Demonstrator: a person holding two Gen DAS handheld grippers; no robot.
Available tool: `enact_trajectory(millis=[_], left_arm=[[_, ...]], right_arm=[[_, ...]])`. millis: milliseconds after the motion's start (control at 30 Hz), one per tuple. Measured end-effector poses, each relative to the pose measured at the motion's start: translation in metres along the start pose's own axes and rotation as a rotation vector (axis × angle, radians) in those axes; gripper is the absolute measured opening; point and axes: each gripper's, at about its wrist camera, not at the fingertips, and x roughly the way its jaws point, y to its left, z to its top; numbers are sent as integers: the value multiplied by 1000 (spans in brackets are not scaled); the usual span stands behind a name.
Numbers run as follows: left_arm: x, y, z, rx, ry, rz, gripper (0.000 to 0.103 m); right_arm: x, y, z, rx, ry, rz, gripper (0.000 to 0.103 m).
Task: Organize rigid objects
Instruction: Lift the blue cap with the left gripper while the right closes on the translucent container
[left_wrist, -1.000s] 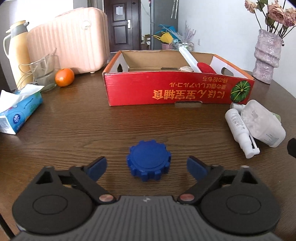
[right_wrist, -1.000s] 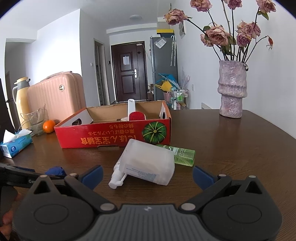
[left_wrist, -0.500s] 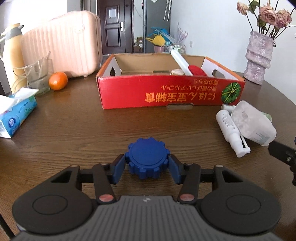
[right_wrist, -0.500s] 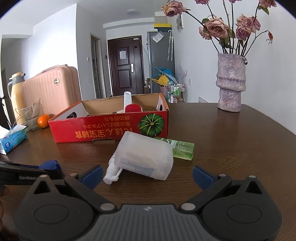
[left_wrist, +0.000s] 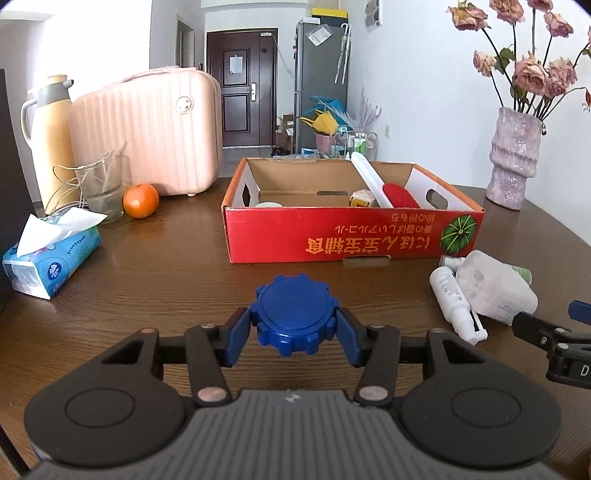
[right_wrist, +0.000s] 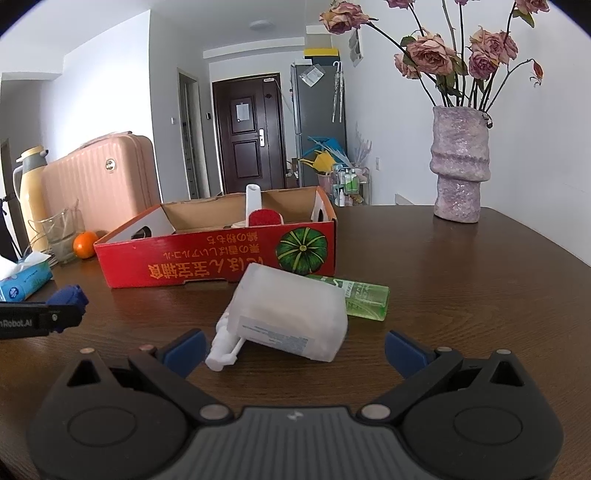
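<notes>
- Few items sit in red box (left_wrist: 352, 236); left gripper (left_wrist: 294, 332) fingers clamp blue cap (left_wrist: 294, 318).
- Left on table (right_wrist: 461, 288): pump bottle (right_wrist: 291, 317), green bottle (right_wrist: 364, 297), white bottle (left_wrist: 452, 295); right gripper (right_wrist: 295, 349) fingers spread wide, empty.

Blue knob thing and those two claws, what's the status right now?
Left gripper shut on blue gear. Right gripper open, facing white bottle. Red box ahead, path unobstructed.

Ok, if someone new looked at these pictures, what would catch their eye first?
Probably the blue cap, clamped between the fingers of the left hand-held gripper near the table's front. Next, the red box behind it, open-topped with a few items inside. Then the frosted bottle lying on its side just ahead of the open right hand-held gripper.
</notes>
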Motion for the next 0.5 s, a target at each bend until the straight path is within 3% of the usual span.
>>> enact_trajectory(millis=[500], left_arm=[[-8, -1, -2, 12, -20, -18, 52]], right_arm=[[33, 5, 28, 34, 68, 11, 103]])
